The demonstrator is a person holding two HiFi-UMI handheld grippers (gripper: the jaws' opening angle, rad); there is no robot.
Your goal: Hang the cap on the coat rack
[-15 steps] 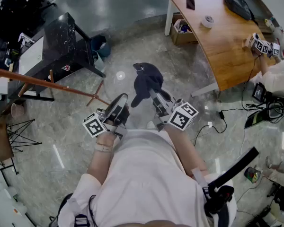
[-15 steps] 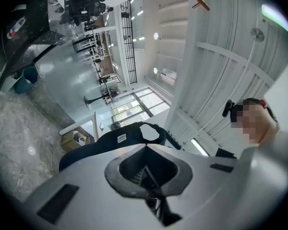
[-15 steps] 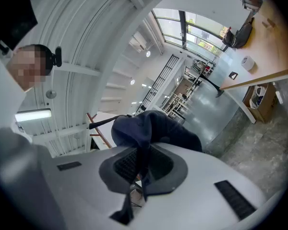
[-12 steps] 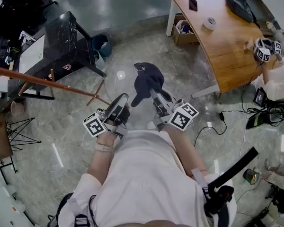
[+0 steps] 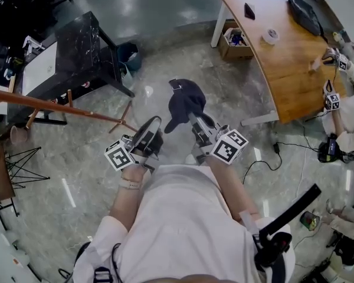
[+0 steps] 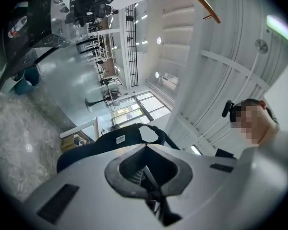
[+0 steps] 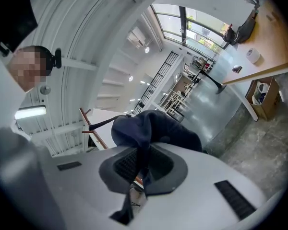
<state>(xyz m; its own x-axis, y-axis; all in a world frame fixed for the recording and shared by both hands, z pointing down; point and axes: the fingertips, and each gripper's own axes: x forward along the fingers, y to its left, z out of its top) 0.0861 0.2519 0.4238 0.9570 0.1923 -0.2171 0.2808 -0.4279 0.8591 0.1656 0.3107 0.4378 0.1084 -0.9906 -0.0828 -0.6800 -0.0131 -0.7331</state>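
At the far left of the head view, the coat rack (image 5: 65, 107) is showing as a slanted reddish wooden pole with short pegs, running in front of the black table (image 5: 76, 40). Next, you are holding the left gripper (image 5: 147, 131) low before your body; its jaws are resting together with nothing between them (its own view (image 6: 146, 174) shows the pads meeting in a thin line). Right of it, the dark blue cap (image 5: 183, 99) is hanging in the air over the stone floor (image 5: 76, 175), apart from the rack pole. You are carrying it with the right gripper (image 5: 192, 117), whose jaws are clamping a fold of the cap's fabric (image 7: 153, 128). At the far right, the wooden desk (image 5: 283, 58) is standing well apart from the cap.
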